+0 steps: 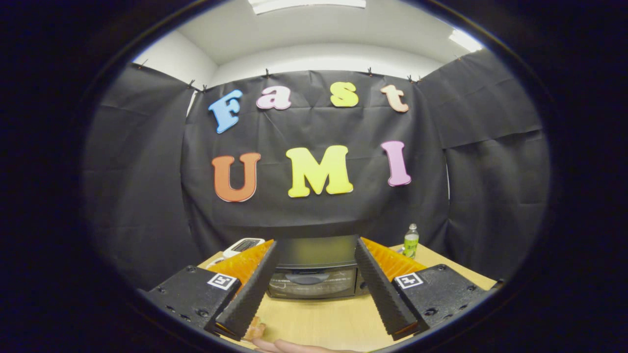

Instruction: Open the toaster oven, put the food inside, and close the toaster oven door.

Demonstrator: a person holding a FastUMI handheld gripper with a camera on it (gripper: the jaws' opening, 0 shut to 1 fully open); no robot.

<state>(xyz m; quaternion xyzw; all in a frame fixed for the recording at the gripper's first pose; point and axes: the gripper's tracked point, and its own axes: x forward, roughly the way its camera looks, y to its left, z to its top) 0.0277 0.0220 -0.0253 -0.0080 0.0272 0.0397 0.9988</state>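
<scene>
The gripper (314,289) is held wide open and empty, jaws framing the closed toaster oven (314,274) at the counter's (319,318) far edge, aligned for the door handle (308,279).

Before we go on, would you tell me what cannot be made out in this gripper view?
- Toaster oven: its sides are hidden behind the open tool's fingers; inside is too dark behind the closed door.
- Food: mostly covered by the left finger.
- Hand: cut off at the table's near edge.
- Bottle: label too small.
- White device: partly hidden, unidentifiable.
</scene>
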